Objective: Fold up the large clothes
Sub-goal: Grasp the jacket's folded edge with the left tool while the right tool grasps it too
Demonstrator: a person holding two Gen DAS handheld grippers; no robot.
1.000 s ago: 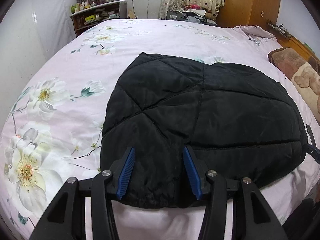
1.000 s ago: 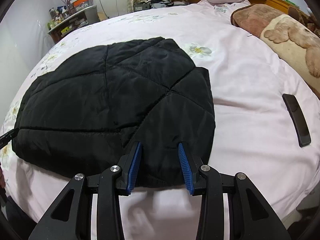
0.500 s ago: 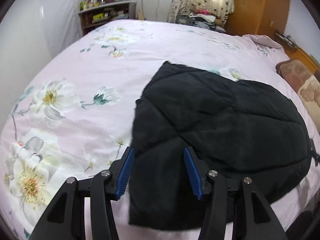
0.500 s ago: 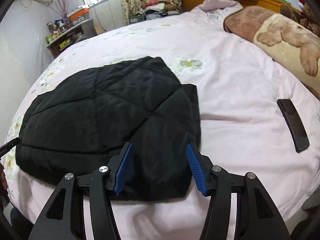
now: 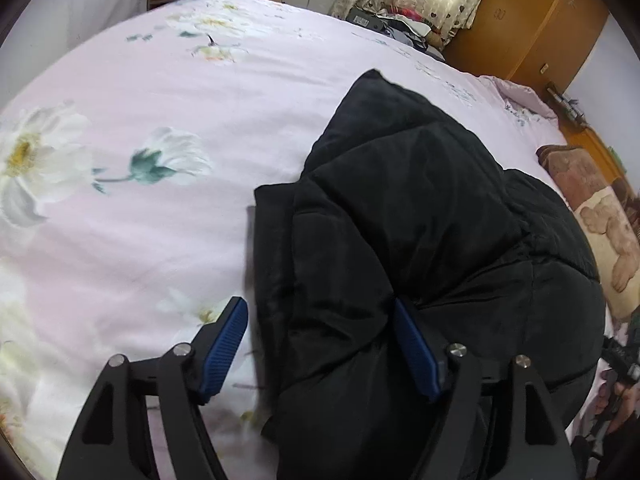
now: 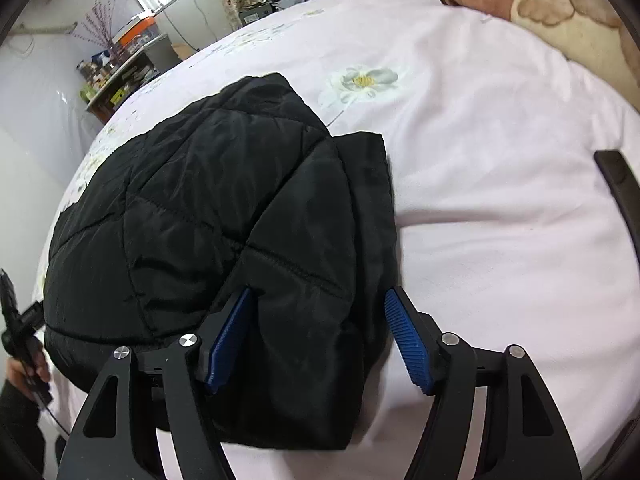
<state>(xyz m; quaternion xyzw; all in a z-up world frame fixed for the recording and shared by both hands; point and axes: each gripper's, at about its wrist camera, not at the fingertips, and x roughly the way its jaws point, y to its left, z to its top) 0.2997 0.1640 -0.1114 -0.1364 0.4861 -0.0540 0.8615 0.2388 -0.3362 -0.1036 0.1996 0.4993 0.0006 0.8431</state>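
The black quilted jacket lies folded on the pink flowered bedsheet. The left gripper stands over its near left edge; its jaws have just been opening and are now wide, with a thick fold between them, not squeezed. The right gripper has also just been opening wide over the near right edge, with cloth loose between its blue pads.

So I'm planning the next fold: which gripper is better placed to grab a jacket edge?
Roughly equal, slightly the right gripper: open, it straddles the black jacket corner squarely. The left gripper, also open, has one finger off on the bedsheet.
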